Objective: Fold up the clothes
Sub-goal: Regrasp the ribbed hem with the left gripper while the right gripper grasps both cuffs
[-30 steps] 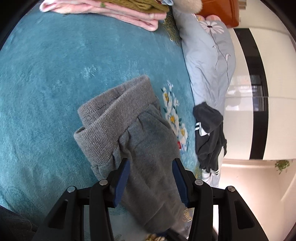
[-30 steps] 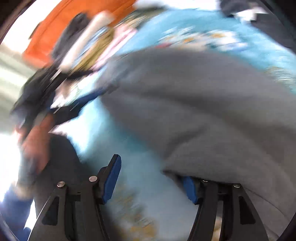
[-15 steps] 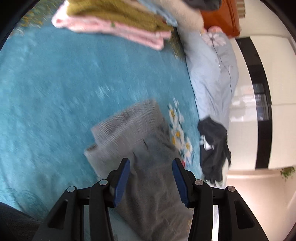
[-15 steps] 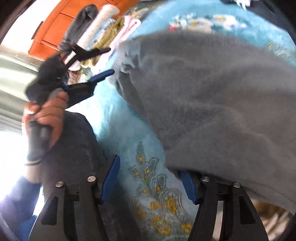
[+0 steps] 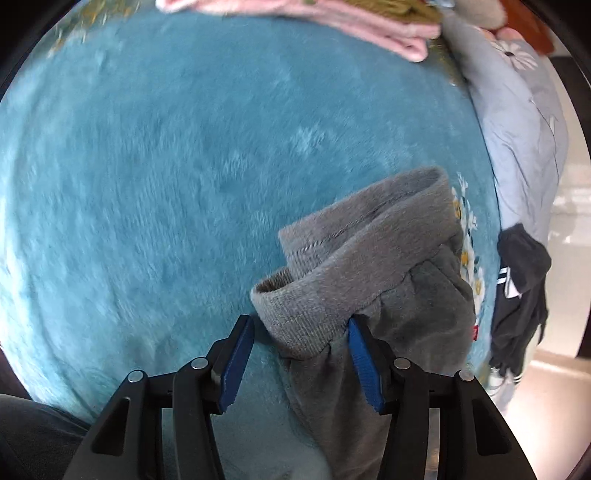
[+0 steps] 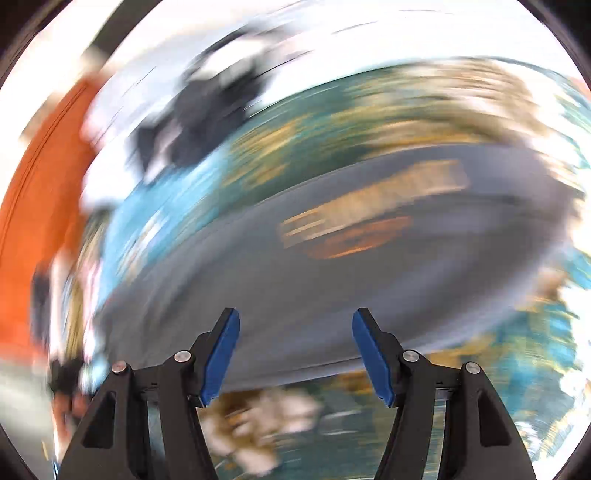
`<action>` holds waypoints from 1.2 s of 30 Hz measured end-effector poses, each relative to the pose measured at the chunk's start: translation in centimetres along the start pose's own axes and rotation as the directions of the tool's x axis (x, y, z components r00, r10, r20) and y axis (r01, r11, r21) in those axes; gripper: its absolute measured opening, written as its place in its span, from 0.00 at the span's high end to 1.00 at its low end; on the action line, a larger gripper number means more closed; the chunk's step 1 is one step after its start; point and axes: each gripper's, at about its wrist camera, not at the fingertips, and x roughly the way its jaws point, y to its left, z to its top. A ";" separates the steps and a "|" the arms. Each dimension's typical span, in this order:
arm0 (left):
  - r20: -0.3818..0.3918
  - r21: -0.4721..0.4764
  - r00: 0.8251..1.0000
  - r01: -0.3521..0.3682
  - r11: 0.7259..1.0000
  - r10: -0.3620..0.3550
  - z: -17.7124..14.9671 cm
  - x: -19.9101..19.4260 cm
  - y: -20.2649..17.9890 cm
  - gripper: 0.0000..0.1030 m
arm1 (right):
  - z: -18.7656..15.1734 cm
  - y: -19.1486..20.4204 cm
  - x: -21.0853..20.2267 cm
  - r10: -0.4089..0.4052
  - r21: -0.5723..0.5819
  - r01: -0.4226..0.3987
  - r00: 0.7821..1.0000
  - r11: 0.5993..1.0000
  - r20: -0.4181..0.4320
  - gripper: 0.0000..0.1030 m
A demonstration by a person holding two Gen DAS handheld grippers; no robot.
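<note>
The left gripper (image 5: 301, 360) points steeply down with its blue pads spread — the ribbed waistband of the grey sweatpants (image 5: 373, 295) sits between them, the right pad touching or just beside the cloth, the left pad clear of it, nothing pinched. The sweatpants lie partly folded on the teal blanket (image 5: 166, 184), near its right edge, waistband doubled over and the leg cloth running down under the gripper.

The right gripper (image 6: 295, 354) is likewise spread and empty; its view is badly smeared, showing only a dark grey garment with an orange print (image 6: 351, 229) lying ahead of it on patterned bedding.

The sweatpants look soft, thick and light — they should slump and crease rather than hold shape, and the fleecy surface ought to grip well. The ribbed waistband is the firmest, thickest part, so pinching through its doubled edge seems the surest hold; the loose leg cloth would likely bunch or slip a layer.

Further out, a folded pink and olive stack (image 5: 369, 18) rests at the blanket's far edge.
</note>
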 end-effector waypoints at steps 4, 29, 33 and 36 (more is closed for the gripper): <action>0.032 0.060 0.998 -0.049 0.997 0.047 -0.2 0.3 -1.0 0.70 | 1.6 -9.4 -3.0 -0.126 0.237 0.100 0.988 0.966 0.095 0.37; 0.038 -0.059 0.997 0.068 0.996 -0.066 -2.0 -1.1 3.7 0.76 | 5.2 -13.9 -0.3 -0.130 0.547 0.008 0.974 0.837 0.185 0.83; 0.039 -0.059 0.996 0.078 0.995 -0.076 -2.4 -1.3 4.1 0.75 | 6.2 -7.6 -3.1 -0.115 0.370 0.020 0.965 0.929 0.237 0.84; 0.036 -0.061 0.995 0.091 0.994 -0.089 -2.7 -1.5 4.5 0.75 | 5.6 0.1 -4.2 -0.083 0.160 0.042 0.962 0.986 0.260 0.84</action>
